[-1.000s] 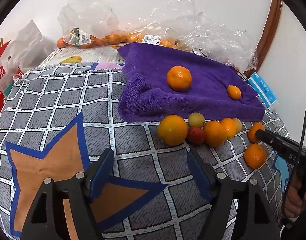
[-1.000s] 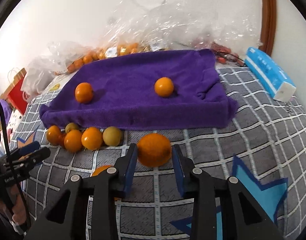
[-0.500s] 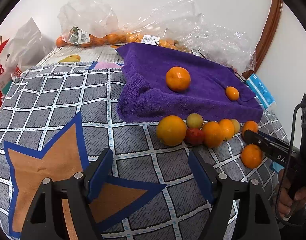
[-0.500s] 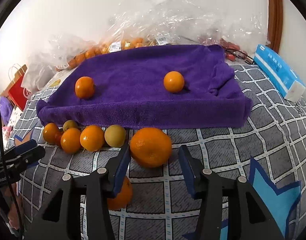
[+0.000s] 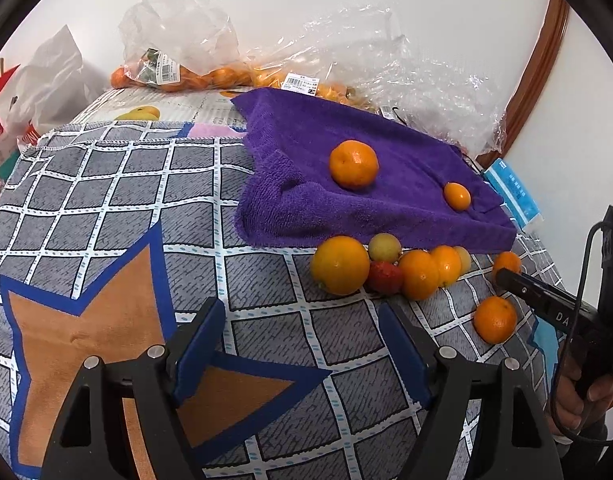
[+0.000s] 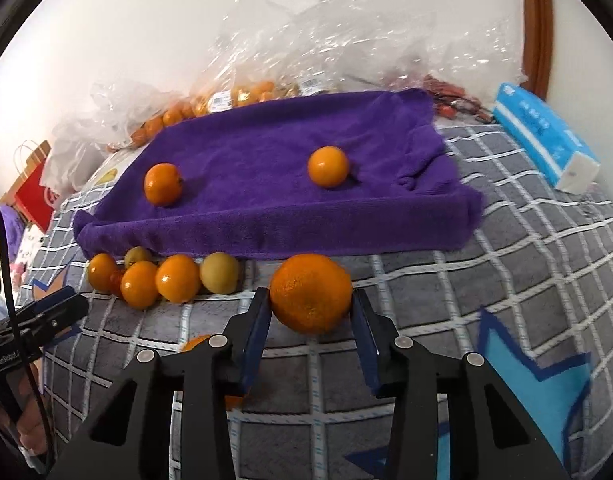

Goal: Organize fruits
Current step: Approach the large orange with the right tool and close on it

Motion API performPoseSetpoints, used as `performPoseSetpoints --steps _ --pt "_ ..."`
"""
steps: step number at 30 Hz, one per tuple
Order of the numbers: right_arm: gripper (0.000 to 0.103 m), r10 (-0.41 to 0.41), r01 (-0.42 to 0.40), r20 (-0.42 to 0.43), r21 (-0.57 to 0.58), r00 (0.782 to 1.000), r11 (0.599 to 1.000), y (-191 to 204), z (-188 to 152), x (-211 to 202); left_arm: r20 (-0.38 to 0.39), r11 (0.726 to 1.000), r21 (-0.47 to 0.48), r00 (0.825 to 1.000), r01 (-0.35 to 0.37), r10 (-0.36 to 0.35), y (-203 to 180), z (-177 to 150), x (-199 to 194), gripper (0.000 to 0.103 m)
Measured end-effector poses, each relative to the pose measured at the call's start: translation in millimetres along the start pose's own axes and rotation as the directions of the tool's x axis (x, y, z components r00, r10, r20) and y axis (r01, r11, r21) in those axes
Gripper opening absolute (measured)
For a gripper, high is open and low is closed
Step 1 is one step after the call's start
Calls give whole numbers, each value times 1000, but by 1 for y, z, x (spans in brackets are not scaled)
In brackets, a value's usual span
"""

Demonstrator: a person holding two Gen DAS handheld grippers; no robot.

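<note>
Two small round oranges [image 6: 328,166] already sit on my folded purple towel [image 6: 266,184], upper middle of frame, so I judge it the sorting spot. My right gripper [image 6: 311,314] is closing on a big dimpled orange [image 6: 311,292], lower centre; being round, it has no long axis. My left gripper [image 5: 302,344] gapes empty

The left gripper [image 5: 302,344] is showing black plastic arms with triangular cut-outs, silver screw heads and blue pads [image 5: 200,344]. The right gripper [image 6: 312,336] is wearing the same black frame, silver screws and blue fingers [image 6: 256,336]. At three o'clock in the left view, a black cable is looping past white lettering near a hand [image 5: 578,404].
</note>
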State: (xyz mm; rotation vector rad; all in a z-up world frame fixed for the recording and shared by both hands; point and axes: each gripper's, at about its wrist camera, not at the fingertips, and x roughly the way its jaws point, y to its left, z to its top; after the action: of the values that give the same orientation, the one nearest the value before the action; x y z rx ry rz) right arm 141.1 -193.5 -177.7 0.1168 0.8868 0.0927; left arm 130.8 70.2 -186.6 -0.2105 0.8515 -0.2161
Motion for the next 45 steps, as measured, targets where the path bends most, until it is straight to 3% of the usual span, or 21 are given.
performPoseSetpoints --steps 19,24,29,32,33,34,39,45 --pt "41 -24 24 -17 -16 1000 1000 1 -7 13 -2 1000 9 1000 -14 14 -2 0 1 77" --pt "30 -34 33 -14 -15 999 999 0 -7 12 -7 999 25 1000 -30 31 -4 0 1 77" --pt "29 -19 18 -13 -10 1000 1000 -1 -8 11 -9 1000 15 1000 -10 10 -2 -1 -1 77" --pt "34 -7 7 -11 -14 1000 1000 -1 -8 10 -23 999 37 999 -26 27 -7 -3 -4 77" --pt "40 -8 8 -11 -14 1000 1000 -1 -8 10 -32 999 46 999 -28 30 -9 -4 -5 77" --pt "46 -13 13 -10 -13 1000 1000 -1 -7 10 -39 999 47 999 -25 26 -11 -5 -5 77" --pt "57 -53 53 1 -18 999 998 0 -3 11 -79 1000 16 997 9 -8 -12 -2 -8 77" --pt "58 -63 63 -3 -37 998 997 3 2 16 -83 999 -25 996 34 -36 -11 5 -11 78"
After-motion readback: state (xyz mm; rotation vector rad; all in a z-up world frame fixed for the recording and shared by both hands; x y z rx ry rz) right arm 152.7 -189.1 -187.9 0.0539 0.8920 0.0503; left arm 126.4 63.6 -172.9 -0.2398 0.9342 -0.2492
